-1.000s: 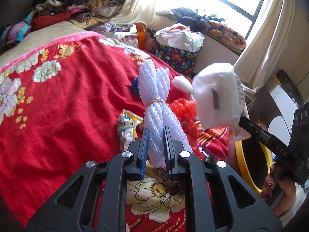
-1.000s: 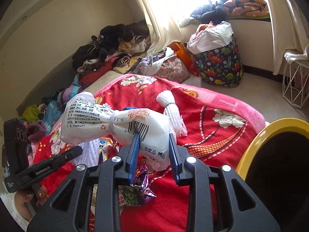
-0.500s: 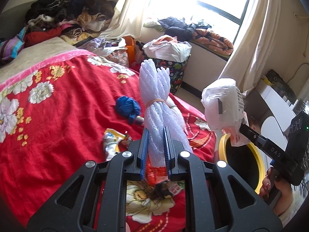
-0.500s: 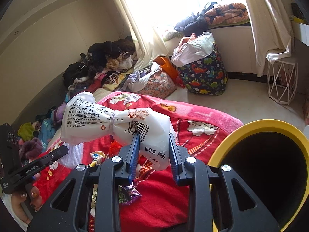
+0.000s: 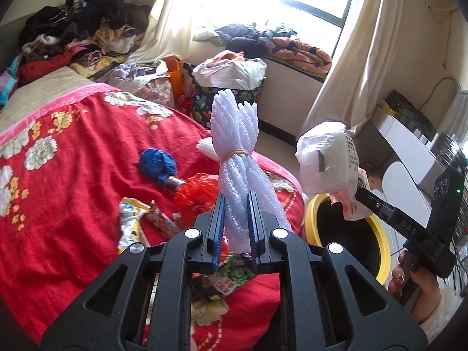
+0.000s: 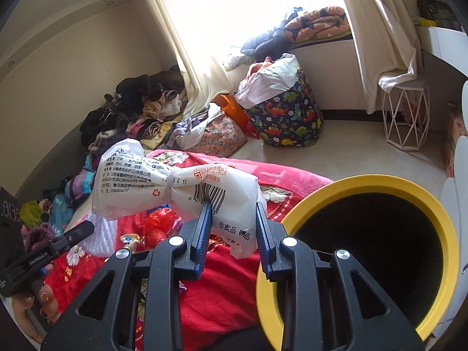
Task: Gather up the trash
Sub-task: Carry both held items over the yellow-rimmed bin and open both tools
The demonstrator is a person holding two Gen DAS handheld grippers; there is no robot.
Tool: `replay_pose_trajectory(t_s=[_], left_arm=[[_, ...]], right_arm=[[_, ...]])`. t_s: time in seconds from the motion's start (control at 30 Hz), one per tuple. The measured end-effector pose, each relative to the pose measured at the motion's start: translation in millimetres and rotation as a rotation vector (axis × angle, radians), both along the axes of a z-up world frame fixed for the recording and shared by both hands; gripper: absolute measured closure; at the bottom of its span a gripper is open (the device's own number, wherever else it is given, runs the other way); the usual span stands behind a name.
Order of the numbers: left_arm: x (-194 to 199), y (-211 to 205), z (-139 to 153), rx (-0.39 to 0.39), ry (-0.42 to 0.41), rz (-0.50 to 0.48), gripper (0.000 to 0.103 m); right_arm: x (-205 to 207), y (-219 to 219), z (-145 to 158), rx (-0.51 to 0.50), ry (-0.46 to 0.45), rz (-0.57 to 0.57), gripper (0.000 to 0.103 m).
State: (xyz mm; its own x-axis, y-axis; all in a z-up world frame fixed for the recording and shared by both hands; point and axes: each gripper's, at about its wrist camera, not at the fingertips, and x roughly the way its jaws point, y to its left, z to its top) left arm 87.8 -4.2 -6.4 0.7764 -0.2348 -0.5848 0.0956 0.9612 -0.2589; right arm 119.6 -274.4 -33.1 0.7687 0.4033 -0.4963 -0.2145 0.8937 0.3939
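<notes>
The yellow-rimmed bin [image 6: 380,184] is stood off the red blanket's [image 5: 73,181] edge, mouth unobstructed. The white printed bag [image 6: 175,187] is clamped in the right gripper [image 6: 234,234] beside the rim; the foam bundle [image 5: 237,158] is pinched upright by the nearly closed left gripper [image 5: 235,228] over the blanket's edge, where wrappers [image 5: 131,219] are left.

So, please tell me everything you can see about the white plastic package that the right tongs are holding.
The white plastic package is a soft, crinkled wrapper printed with black Chinese text, a barcode, an orange code square and a recycling mark. A band cinches its middle, giving it a bow shape. It lies roughly level in the air above the red blanket, clamped at its right end by the right tongs, beside the yellow bin. Nothing else touches it.
</notes>
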Motion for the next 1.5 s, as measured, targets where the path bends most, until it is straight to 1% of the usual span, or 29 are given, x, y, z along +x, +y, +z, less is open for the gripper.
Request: replay_pose_trajectory(t_s=[0.37, 0.8, 1.17, 1.5], left_arm=[[-0.8, -33.3, 1.1, 0.015, -0.007, -0.065, 0.093], [2.7, -72.3, -4.3, 0.03, 0.009, -0.133, 0.093], [6.3, -101.7, -13.4, 0.041, 0.031, -0.19, 0.093], [9.2, -127.4, -27.6, 0.046, 0.071, -0.249, 0.093]], right_arm=[[-14.3, -28.5, -1.7, 0.012, 0.007, -0.08, 0.075], [-29.3, -62.2, -8.3, 0.017, 0.019, -0.186, 0.075], [-38.8, -94.5, -21.2, 0.026, 0.06, -0.295, 0.075], [-44.1, -120.6, -31.3, 0.035, 0.104, -0.386, 0.075]])
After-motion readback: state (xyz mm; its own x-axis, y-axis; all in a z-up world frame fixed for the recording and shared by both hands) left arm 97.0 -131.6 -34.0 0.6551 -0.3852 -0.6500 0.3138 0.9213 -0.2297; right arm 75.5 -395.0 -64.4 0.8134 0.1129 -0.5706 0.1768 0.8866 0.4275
